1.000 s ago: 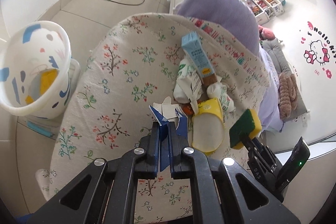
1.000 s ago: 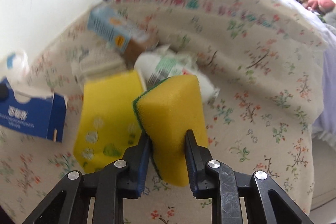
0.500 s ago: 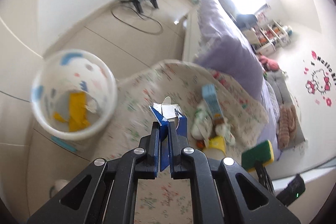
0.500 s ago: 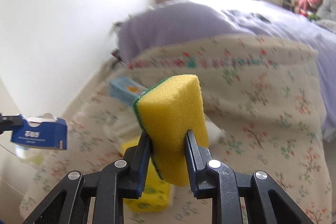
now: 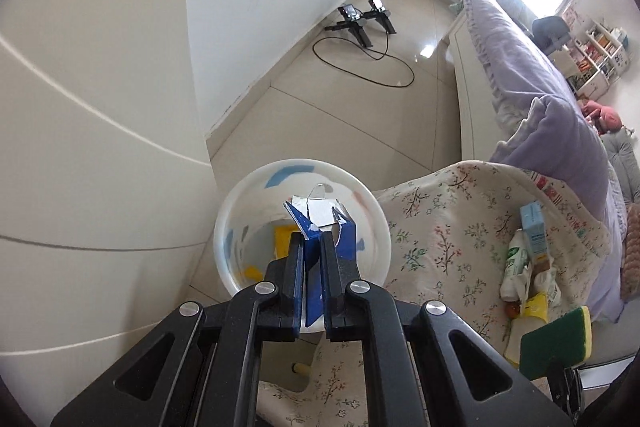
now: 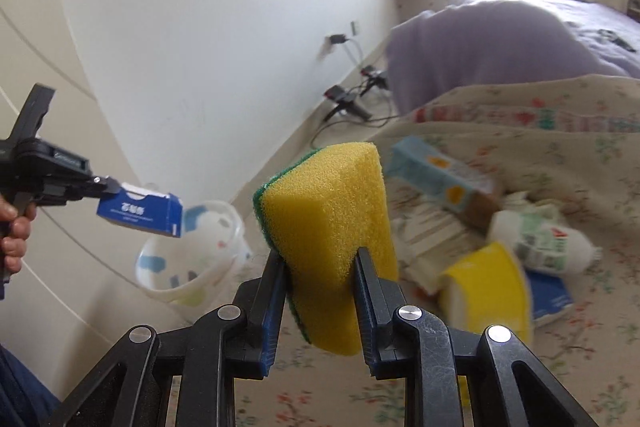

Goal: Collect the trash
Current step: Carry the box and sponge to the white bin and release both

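Note:
My left gripper (image 5: 311, 241) is shut on a torn blue carton (image 5: 345, 235) and holds it above the open mouth of the white bin (image 5: 232, 223) with blue marks; yellow trash lies inside. The right wrist view shows the same carton (image 6: 140, 211) over the bin (image 6: 192, 269). My right gripper (image 6: 320, 259) is shut on a yellow and green sponge (image 6: 332, 219), held above the floral cloth. It also shows at the lower right of the left wrist view (image 5: 556, 341). Several pieces of trash lie on the cloth: a light blue carton (image 6: 436, 175), a white bottle (image 6: 540, 243), a yellow cup (image 6: 488, 287).
The floral cloth (image 5: 448, 227) covers a surface to the right of the bin. A bed with a purple quilt (image 5: 540, 99) lies behind it. A black stand and cable (image 5: 360, 23) are on the tiled floor by the white wall. Shelves (image 5: 596, 55) stand far right.
My left gripper has carried the blue carton left, off the cloth, to above the bin. My right gripper has lifted the sponge up from the trash pile and turned left.

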The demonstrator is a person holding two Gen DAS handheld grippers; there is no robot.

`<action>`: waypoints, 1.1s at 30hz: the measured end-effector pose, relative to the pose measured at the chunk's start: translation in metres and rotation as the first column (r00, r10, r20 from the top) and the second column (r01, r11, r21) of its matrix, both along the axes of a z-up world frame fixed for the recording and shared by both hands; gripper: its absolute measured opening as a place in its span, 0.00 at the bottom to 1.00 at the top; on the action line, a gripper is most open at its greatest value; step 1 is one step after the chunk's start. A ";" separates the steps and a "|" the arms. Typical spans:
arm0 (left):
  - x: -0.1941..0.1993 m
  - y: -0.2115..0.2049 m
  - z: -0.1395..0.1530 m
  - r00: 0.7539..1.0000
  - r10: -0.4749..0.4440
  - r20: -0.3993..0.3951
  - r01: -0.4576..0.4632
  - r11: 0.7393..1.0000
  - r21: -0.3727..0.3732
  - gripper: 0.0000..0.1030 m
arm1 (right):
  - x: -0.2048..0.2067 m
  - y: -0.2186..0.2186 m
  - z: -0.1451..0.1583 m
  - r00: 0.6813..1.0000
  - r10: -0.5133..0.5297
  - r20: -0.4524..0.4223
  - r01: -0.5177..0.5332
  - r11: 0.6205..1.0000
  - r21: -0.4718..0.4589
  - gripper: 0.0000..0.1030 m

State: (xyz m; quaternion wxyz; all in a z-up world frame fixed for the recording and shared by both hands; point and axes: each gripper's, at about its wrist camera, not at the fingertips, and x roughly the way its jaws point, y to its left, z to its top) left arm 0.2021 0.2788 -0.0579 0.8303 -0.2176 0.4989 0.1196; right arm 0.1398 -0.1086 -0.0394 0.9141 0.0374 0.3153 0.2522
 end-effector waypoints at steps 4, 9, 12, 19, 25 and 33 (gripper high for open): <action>0.006 0.001 -0.012 0.999 -0.007 -0.036 0.008 1.000 0.016 0.07 | 0.009 0.038 -0.009 0.997 0.058 -0.043 -0.058 0.998 0.005 0.28; 0.014 0.015 -0.026 0.999 0.026 -0.046 -0.029 0.997 -0.064 0.15 | 0.023 0.074 -0.011 0.992 0.101 -0.073 -0.097 0.994 0.049 0.28; 0.013 0.025 -0.039 0.994 0.056 -0.089 -0.070 0.985 -0.156 0.16 | 0.035 0.098 -0.011 0.989 0.121 -0.081 -0.115 0.991 0.071 0.29; 0.001 0.023 -0.016 0.999 0.050 -0.021 -0.052 0.986 -0.156 0.16 | 0.064 0.160 -0.027 0.975 0.184 -0.126 -0.177 0.982 0.071 0.29; -0.010 0.032 -0.003 0.994 0.105 0.010 -0.102 0.981 -0.163 0.16 | 0.081 0.202 -0.052 0.956 0.238 -0.169 -0.236 0.971 0.034 0.30; -0.006 0.029 -0.004 0.996 0.090 0.006 -0.088 0.985 -0.149 0.16 | 0.110 0.239 -0.083 0.947 0.220 -0.236 -0.231 0.973 -0.022 0.64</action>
